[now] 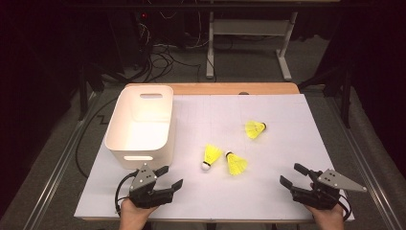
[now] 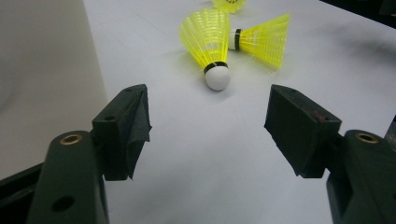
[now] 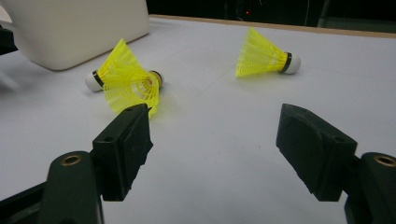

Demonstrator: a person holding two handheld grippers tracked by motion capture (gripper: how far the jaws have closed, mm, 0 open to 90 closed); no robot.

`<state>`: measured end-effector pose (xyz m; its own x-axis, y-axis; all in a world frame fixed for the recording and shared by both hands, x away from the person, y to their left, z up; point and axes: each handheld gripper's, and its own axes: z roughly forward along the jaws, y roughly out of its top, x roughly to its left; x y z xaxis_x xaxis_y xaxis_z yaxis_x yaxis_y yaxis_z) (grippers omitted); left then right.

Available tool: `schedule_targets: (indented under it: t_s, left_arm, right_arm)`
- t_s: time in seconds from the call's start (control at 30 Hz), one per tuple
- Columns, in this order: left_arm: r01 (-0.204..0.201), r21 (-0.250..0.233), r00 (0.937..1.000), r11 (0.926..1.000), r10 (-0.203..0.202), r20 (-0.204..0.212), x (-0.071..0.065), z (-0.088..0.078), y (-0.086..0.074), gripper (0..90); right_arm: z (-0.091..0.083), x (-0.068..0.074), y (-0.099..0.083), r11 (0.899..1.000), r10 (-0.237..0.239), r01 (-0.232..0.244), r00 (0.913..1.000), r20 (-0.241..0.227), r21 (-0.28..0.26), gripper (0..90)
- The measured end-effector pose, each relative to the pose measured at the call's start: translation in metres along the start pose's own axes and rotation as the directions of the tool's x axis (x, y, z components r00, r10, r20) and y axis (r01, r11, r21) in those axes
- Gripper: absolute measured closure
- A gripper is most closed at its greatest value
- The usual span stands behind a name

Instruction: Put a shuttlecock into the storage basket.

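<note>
A: Left side?
B: White bin on the surface. Left hand-held gripper just in front of it, jaws apart, holding nothing.
A: Shuttlecocks?
B: Three yellow ones lying mid-surface: white-tipped shuttlecock beside the middle shuttlecock, far shuttlecock farther back.
A: Right side?
B: Right hand-held gripper near the front edge, jaws apart, empty, well apart from all three.
</note>
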<state>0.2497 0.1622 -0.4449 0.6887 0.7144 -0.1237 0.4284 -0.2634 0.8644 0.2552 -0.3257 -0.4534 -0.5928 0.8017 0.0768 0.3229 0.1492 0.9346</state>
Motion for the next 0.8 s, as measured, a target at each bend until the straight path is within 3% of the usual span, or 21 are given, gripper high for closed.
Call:
schedule_targets:
  t_s: [0.33, 0.8]
  left_arm:
    - [-0.005, 0.001, 0.9997, 1.0000, 0.005, 0.023, -0.007, 0.015, 0.007, 31.8]
    - [-0.008, 0.041, 0.9994, 0.9991, 0.007, 0.033, -0.012, 0.037, 0.020, 32.5]
  right_arm:
    - [0.000, 0.000, 0.000, 1.000, -0.001, 0.001, 1.0000, -0.001, 0.000, 27.0]
    - [-0.001, 0.000, 0.000, 1.000, -0.004, 0.004, 0.9999, -0.009, -0.005, 26.7]
